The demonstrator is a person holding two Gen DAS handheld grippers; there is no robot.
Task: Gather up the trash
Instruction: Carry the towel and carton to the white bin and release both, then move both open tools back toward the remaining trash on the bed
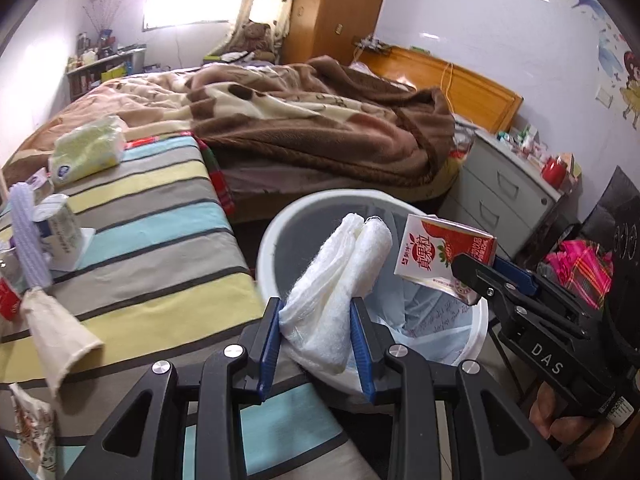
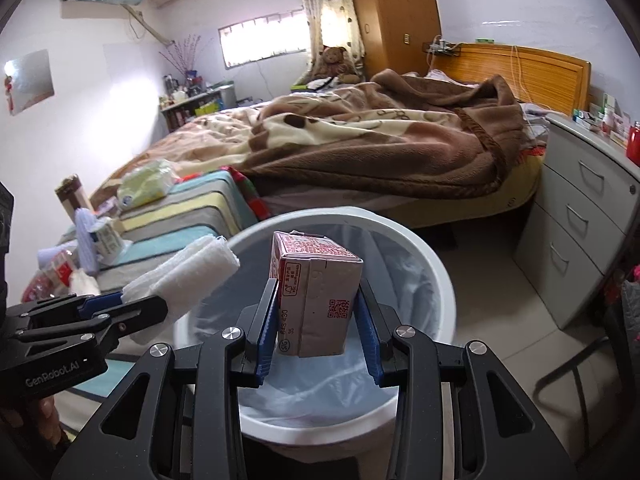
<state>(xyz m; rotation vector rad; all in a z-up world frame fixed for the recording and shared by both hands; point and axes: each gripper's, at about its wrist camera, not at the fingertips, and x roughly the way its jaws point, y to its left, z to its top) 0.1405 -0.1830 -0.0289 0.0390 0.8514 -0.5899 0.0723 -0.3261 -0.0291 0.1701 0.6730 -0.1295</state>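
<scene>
My left gripper (image 1: 316, 312) is shut on a crumpled white paper towel (image 1: 340, 280), held over the near rim of a white trash bin (image 1: 280, 236) lined with a pale blue bag. My right gripper (image 2: 318, 300) is shut on a red and white drink carton (image 2: 316, 292), held upright above the bin (image 2: 432, 276). In the left wrist view the carton (image 1: 444, 256) hangs over the bin's right side, with the right gripper (image 1: 472, 280) behind it. In the right wrist view the towel (image 2: 192, 276) and the left gripper (image 2: 132, 308) come in from the left.
A striped cloth surface (image 1: 152, 248) left of the bin bears a tissue pack (image 1: 88, 148), a small carton (image 1: 60, 232), a purple brush (image 1: 28, 236) and wrappers. A bed with a brown blanket (image 1: 320, 120) lies behind. A grey drawer cabinet (image 2: 580, 232) stands right.
</scene>
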